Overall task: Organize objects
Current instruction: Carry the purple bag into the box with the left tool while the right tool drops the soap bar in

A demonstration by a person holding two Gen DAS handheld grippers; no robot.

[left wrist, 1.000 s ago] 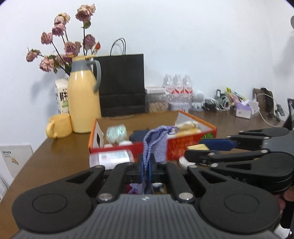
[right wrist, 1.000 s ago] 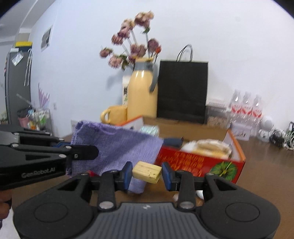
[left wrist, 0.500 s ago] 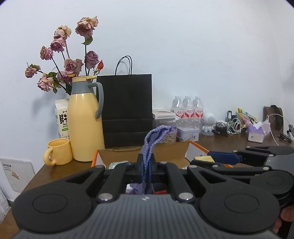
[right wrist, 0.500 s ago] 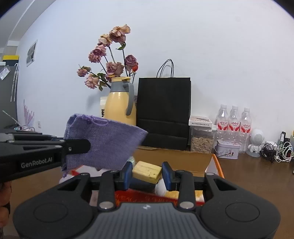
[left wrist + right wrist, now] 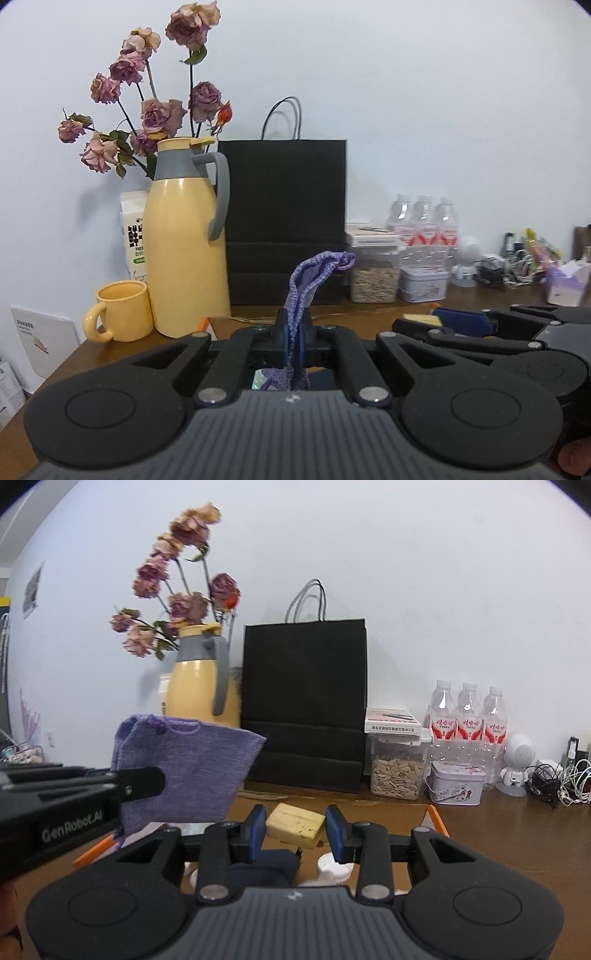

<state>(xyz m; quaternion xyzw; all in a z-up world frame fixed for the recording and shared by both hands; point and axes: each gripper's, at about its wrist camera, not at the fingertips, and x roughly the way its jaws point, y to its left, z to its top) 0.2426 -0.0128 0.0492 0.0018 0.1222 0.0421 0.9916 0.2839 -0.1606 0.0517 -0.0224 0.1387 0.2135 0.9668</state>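
both claws nearer back wall | purple cloth; yellow block still held

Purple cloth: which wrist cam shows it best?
Right wrist view: the purple cloth shows broadside, pinched by the left hand-held gripper. Left wrist view shows it only edge-on, a thin folded strip between shut jaws.

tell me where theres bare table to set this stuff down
Bare table: the strip right of the box, in front of the tin and cables. The back wall is crowded: mug, jug, bag, jar, bottles.
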